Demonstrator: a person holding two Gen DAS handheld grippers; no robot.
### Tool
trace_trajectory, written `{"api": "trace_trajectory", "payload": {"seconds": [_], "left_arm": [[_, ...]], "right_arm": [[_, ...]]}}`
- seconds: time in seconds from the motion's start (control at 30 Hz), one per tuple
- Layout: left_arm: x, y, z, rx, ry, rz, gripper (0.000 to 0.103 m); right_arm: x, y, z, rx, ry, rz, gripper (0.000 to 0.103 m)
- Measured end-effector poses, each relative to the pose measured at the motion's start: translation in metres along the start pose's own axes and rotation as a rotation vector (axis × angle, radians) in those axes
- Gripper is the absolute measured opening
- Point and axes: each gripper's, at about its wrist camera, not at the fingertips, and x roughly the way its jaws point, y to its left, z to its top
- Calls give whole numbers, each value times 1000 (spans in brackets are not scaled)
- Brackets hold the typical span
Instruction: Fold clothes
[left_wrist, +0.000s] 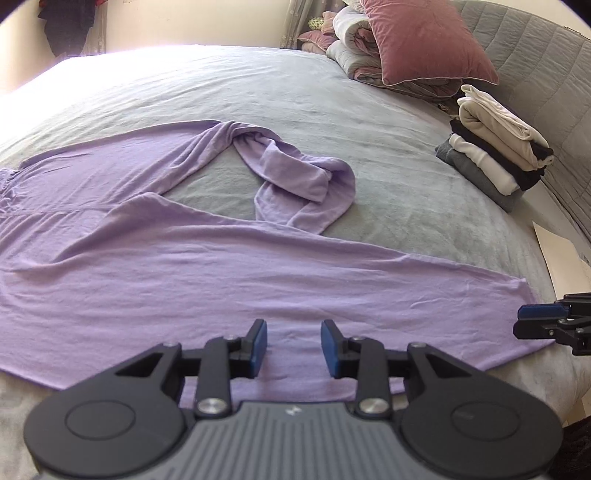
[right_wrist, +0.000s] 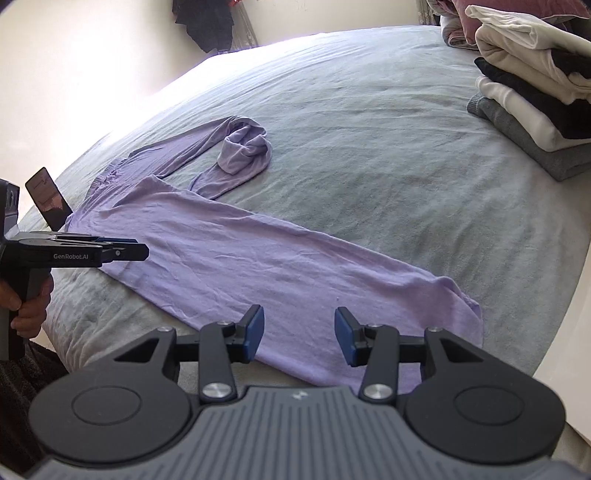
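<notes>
Because the lilac top (left_wrist: 207, 273) lies flat along the bed's (left_wrist: 303, 99) near edge, thin, limp and light, it will sag and wrinkle wherever it is lifted. Left gripper (left_wrist: 294, 349) is released above the hem; take that edge. Right gripper (right_wrist: 299, 334) gapes empty over the corner. Tangled sleeves (left_wrist: 295, 173) need straightening.

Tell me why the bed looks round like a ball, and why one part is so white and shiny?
Left wrist view: the fisheye lens bulges the bed and darkens the picture's corners; strong light whitens its far left edge. Right wrist view: the same bending, and glare washes out the bed's far edge and the wall behind. In both, the purple top looks sharp, and the dark clothes hanging on the wall stay dim.
</notes>
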Motion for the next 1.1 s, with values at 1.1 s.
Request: {"api": "trace_trajectory", "payload": {"seconds": [1.1], "left_arm": [[55, 94, 71, -222, -242, -68, 44]], "right_arm": [[146, 54, 122, 34, -78, -152, 42]]}}
